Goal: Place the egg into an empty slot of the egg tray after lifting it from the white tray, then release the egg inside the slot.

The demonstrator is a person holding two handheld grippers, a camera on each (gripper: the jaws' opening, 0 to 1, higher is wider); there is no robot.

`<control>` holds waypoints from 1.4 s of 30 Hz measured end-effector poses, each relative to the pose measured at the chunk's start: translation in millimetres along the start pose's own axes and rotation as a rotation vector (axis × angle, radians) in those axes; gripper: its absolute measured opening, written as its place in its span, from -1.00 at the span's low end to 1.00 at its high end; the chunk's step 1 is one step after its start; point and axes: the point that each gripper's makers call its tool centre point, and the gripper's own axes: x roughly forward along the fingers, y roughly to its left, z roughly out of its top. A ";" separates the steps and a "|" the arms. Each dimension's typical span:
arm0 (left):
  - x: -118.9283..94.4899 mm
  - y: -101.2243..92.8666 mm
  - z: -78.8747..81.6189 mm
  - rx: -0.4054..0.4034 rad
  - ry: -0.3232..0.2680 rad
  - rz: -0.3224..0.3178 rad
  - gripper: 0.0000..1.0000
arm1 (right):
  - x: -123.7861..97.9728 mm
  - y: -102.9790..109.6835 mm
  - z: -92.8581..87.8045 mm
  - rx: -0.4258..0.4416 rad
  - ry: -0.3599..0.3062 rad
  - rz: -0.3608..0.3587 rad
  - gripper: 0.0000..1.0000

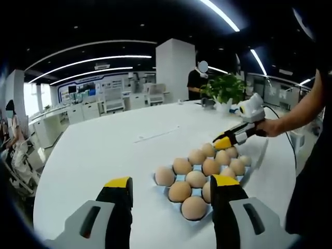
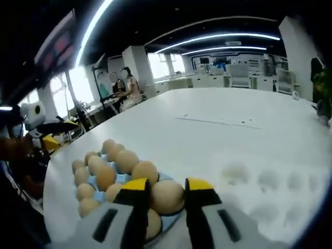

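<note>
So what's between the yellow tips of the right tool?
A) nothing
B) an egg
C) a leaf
B: in the right gripper view, the right tool has its yellow tips on either side of an egg, just over the blue tray.

A leafy potted plant [image 1: 226, 89] stands at the white table's [image 1: 104, 150] far edge, near a standing person [image 1: 197, 79].

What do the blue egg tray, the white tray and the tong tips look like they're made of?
The blue egg tray looks like thin moulded plastic: pale blue, smooth, slightly glossy between the eggs. The white tray seems to be matte white plastic or pulp, with soft shallow cups; the blur leaves it open. The tips of the right tongs look like yellow rubbery or plastic pads on black fingers with grey plastic bodies.
</note>
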 end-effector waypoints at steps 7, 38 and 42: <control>1.4 -1.2 0.3 0.001 0.001 -0.004 0.21 | 1.1 -0.3 -0.6 -0.006 0.014 0.012 -0.48; 2.0 -3.7 1.9 0.010 -0.004 -0.010 0.20 | -27.8 2.3 32.3 -0.143 -0.261 0.084 0.20; 2.0 -4.1 3.6 0.011 -0.008 -0.012 0.20 | -27.9 10.2 37.5 -0.068 -0.293 0.141 0.94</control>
